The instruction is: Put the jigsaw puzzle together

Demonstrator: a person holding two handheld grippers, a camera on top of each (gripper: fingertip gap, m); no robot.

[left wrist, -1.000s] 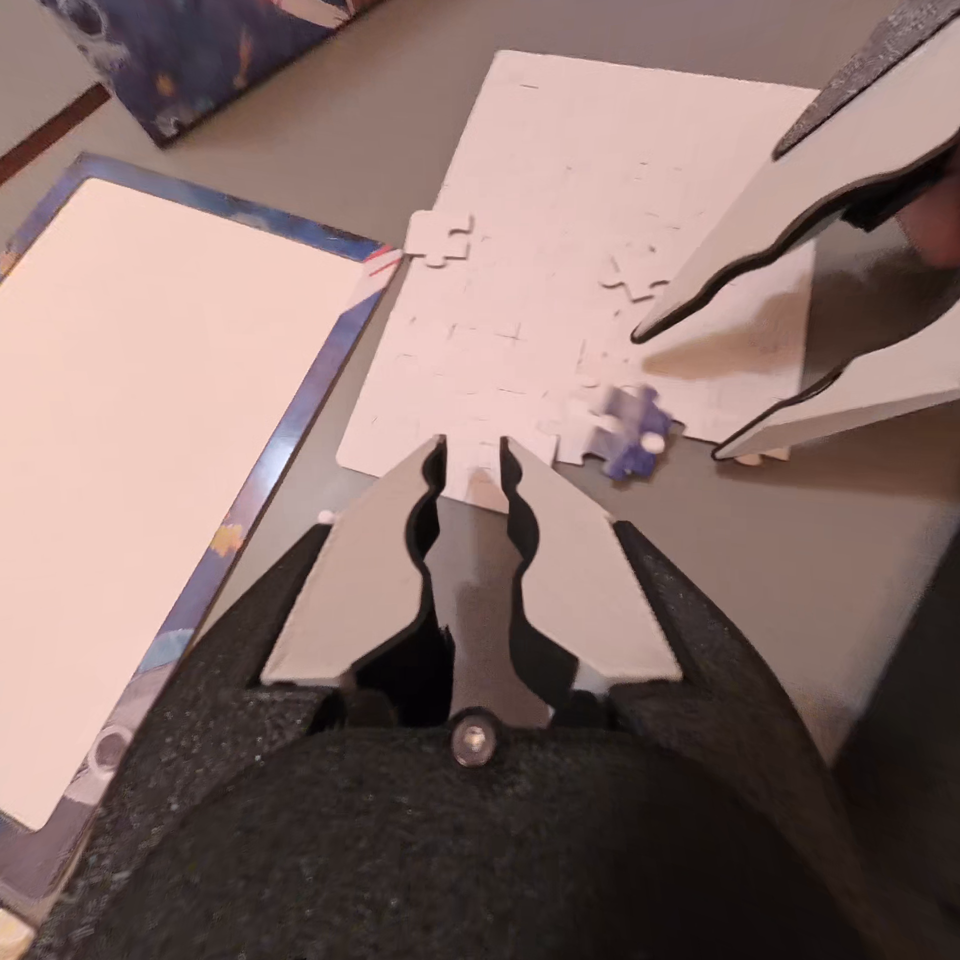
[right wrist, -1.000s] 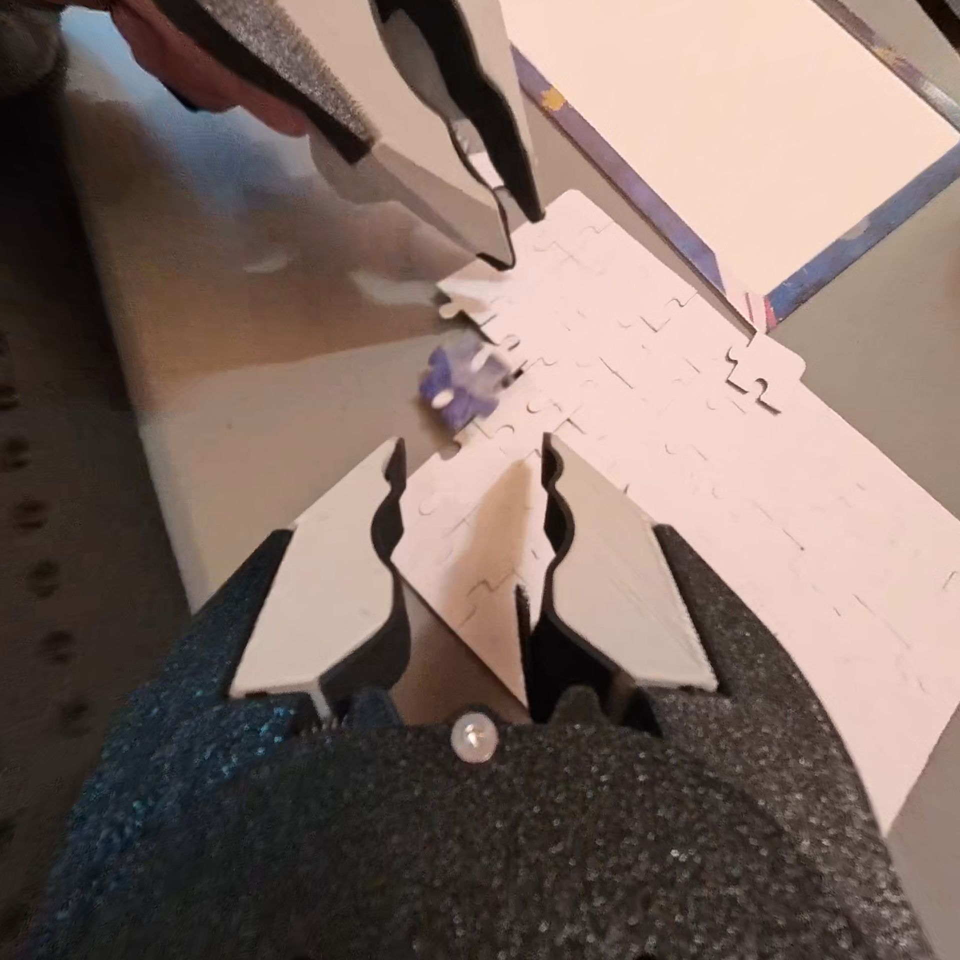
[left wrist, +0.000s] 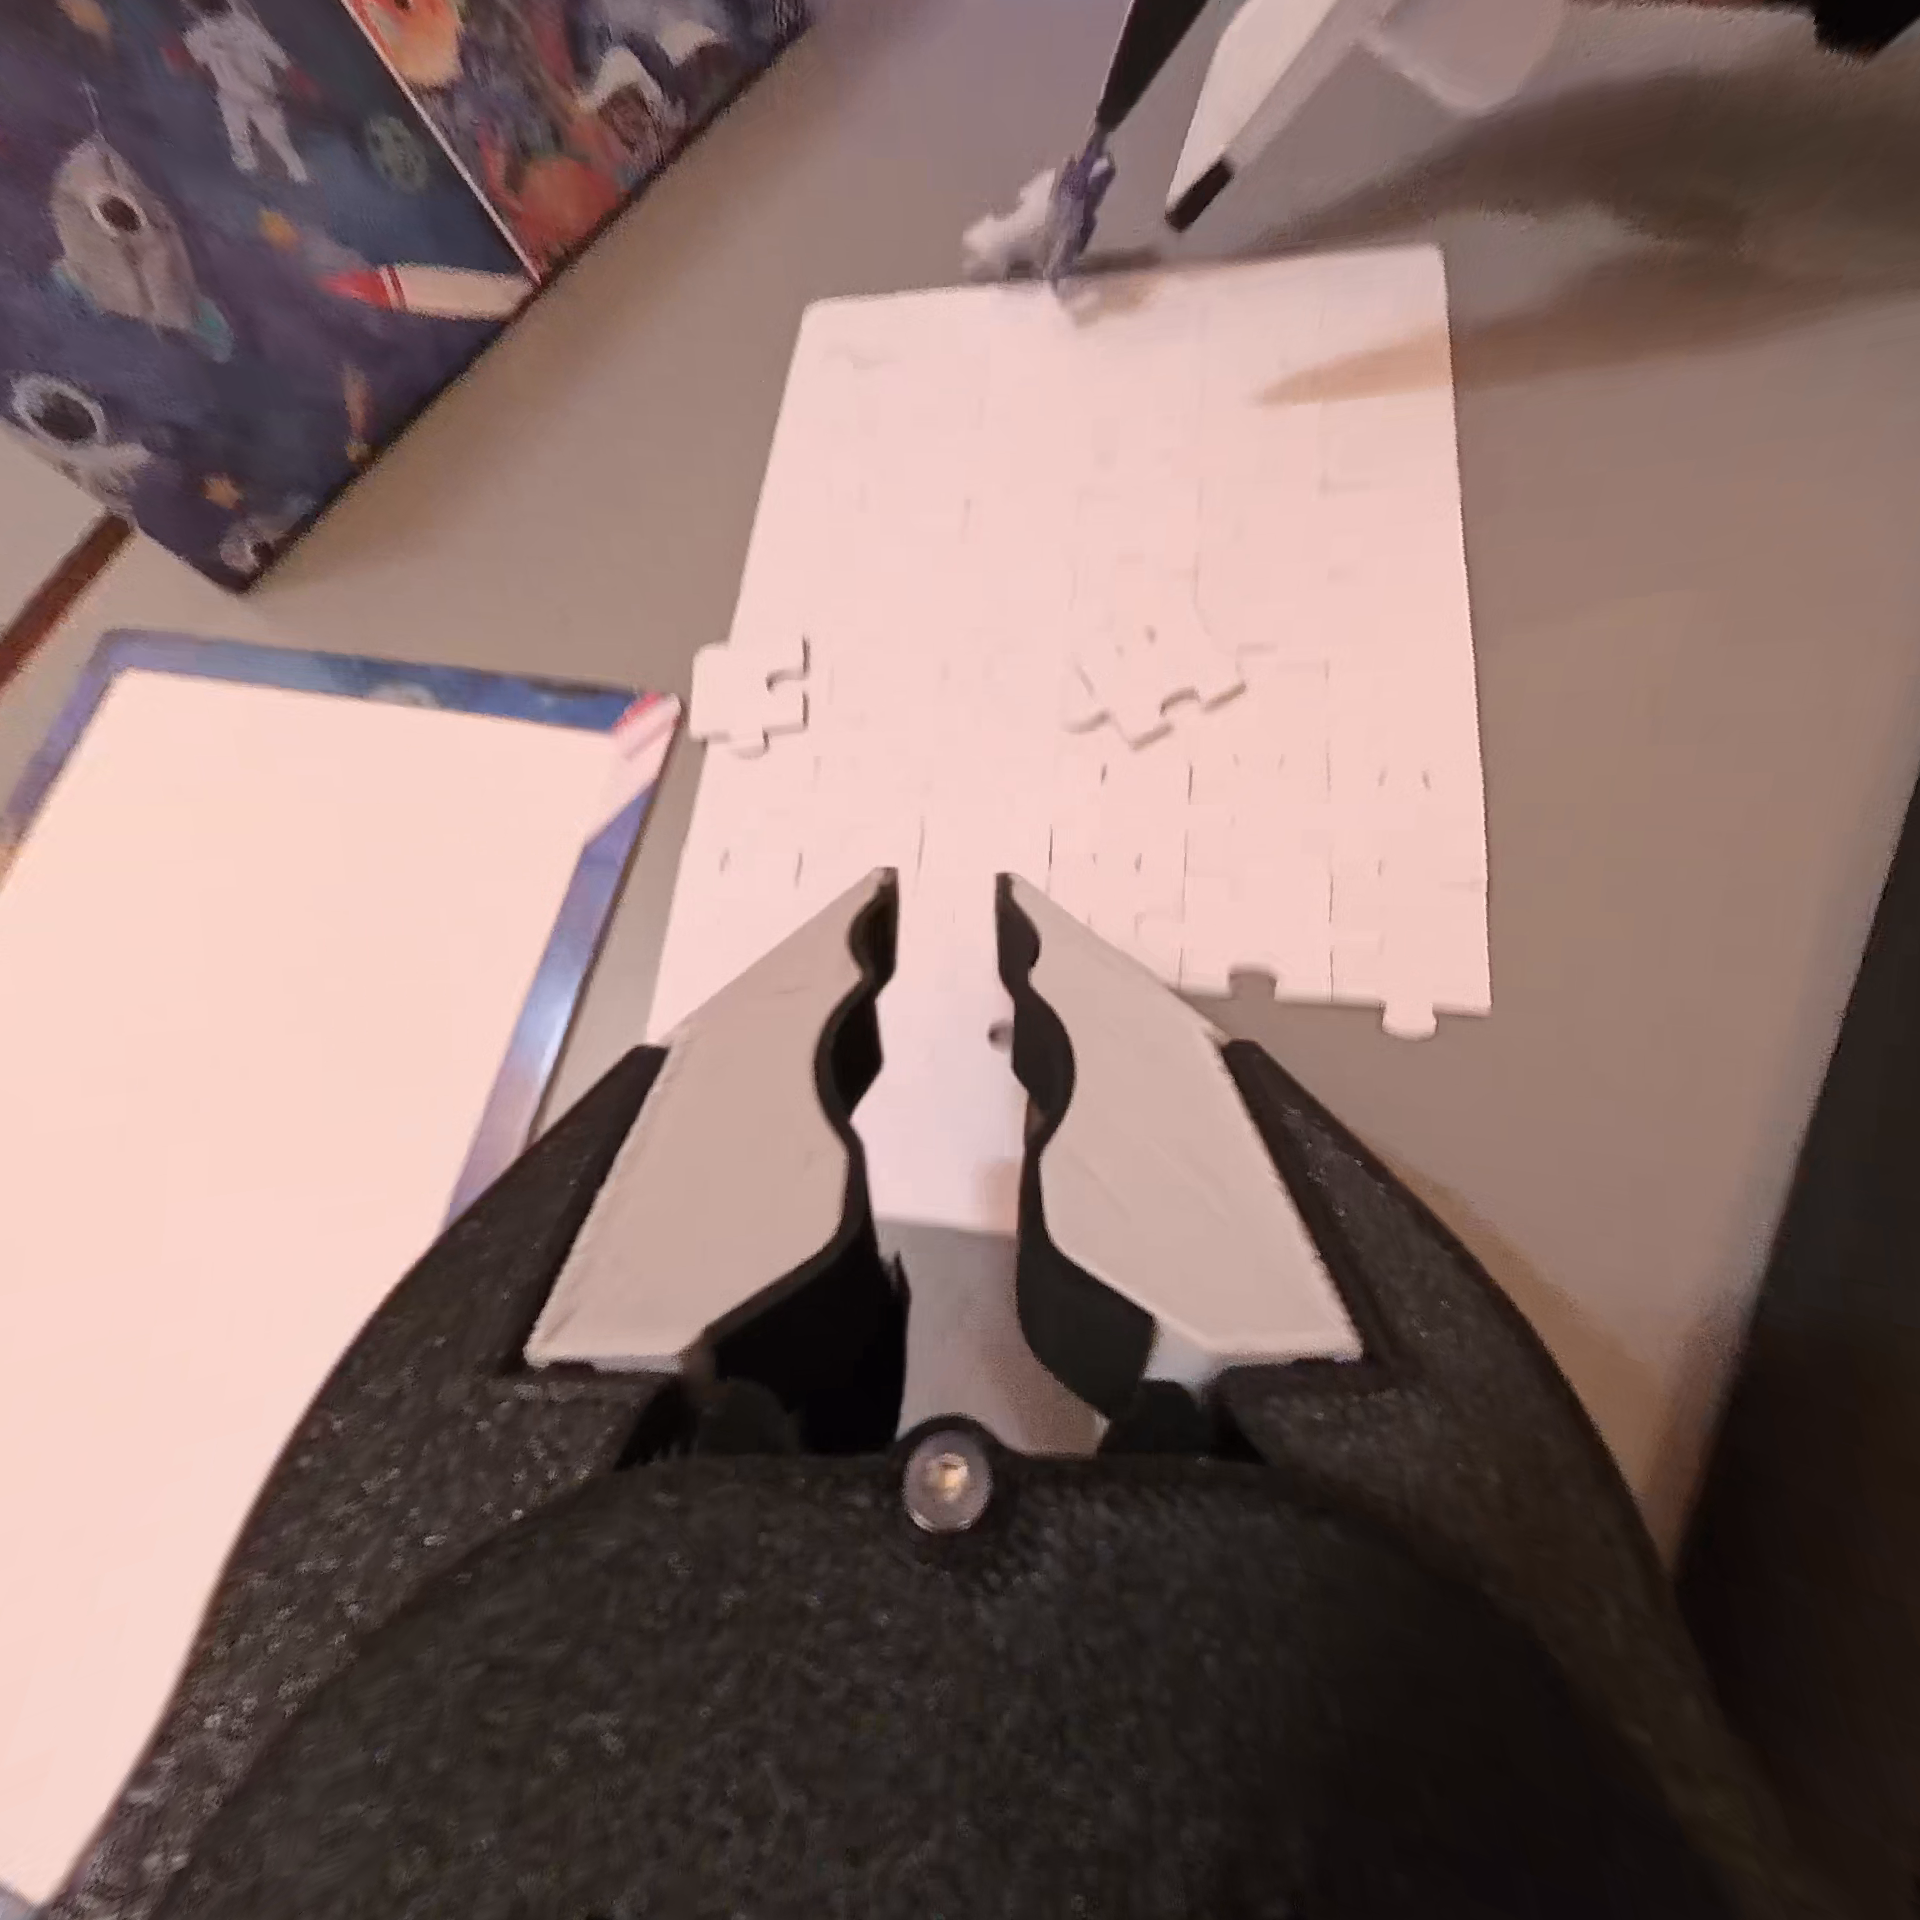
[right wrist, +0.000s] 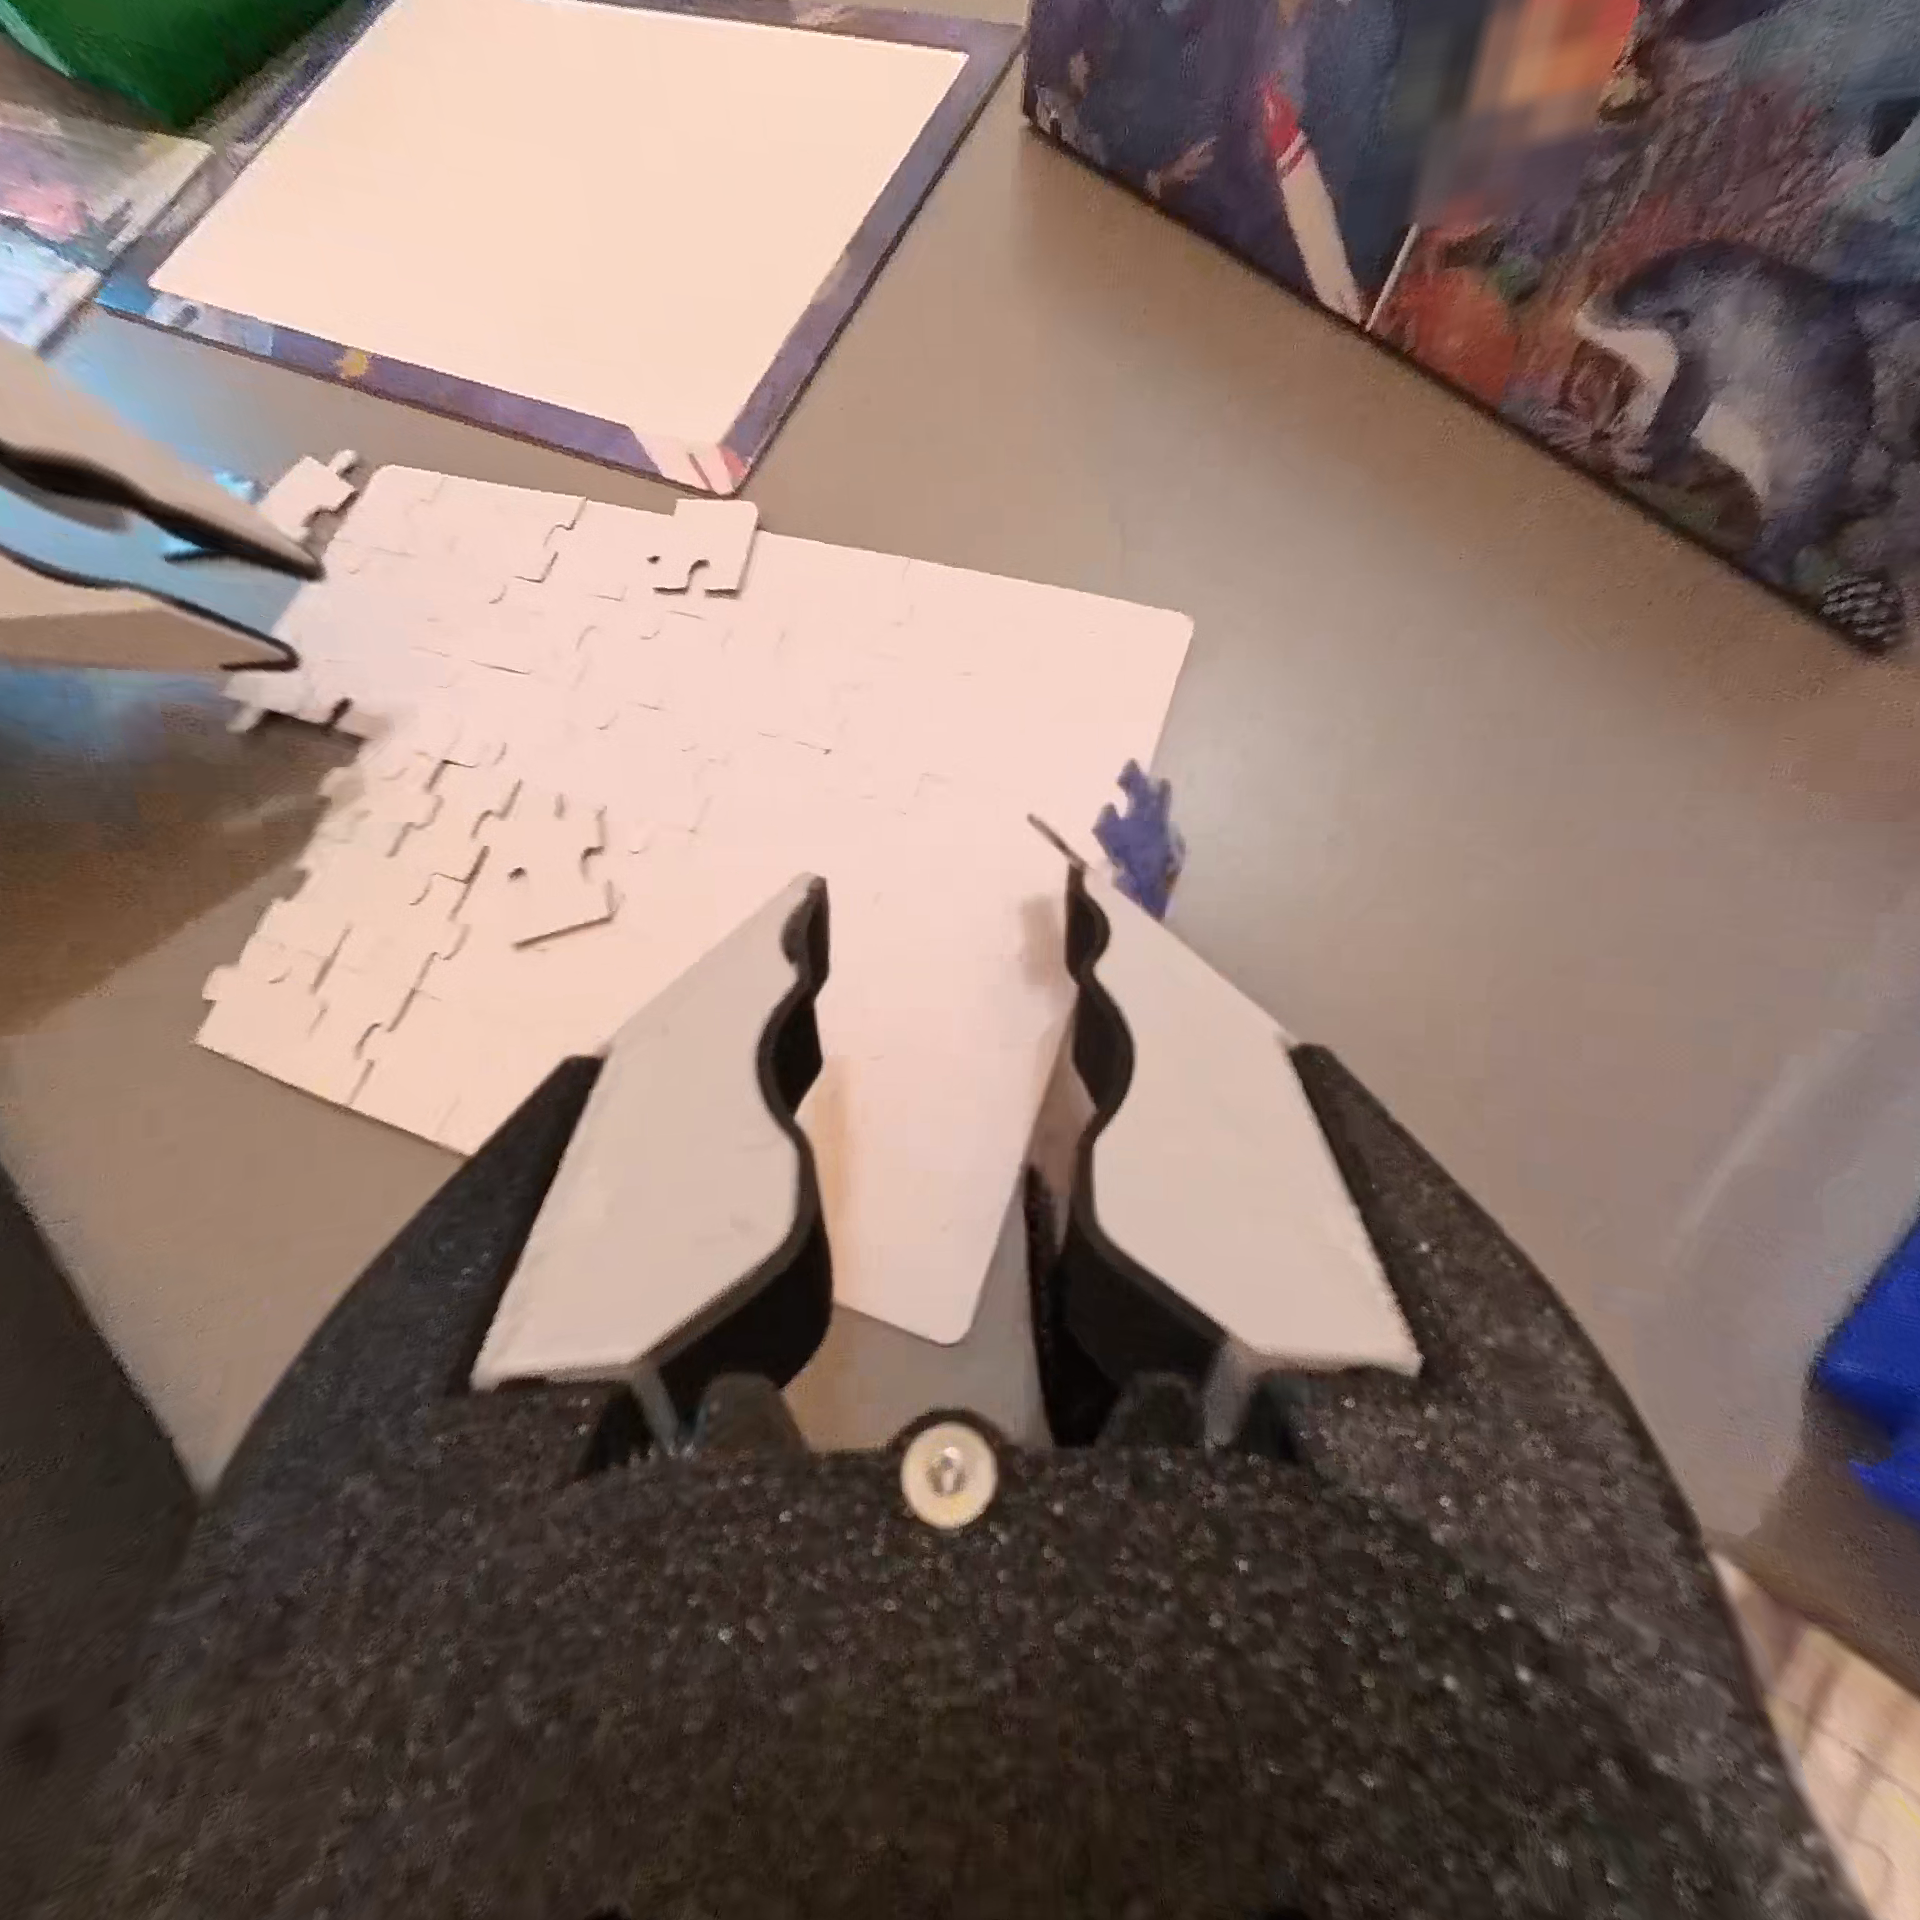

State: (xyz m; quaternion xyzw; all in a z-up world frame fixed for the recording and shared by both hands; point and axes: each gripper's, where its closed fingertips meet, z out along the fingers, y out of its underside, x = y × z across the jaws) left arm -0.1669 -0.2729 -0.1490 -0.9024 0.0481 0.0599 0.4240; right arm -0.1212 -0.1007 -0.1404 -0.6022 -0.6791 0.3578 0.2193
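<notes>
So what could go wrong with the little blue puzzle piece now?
The blue puzzle piece seems to stand on edge against one finger of the open right gripper, not pinched, so it may tip over. A loose white piece lies on the white face-down puzzle sheet; a careless sweep could knock it off.

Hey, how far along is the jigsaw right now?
Done: most pieces are joined into one white sheet. In hand: nothing is gripped. The left gripper and right gripper are both open, with a blue piece tipped up by the right one's fingertip. Left: that piece, a loose edge piece, a loose top piece, and the framed tray holds nothing.
</notes>
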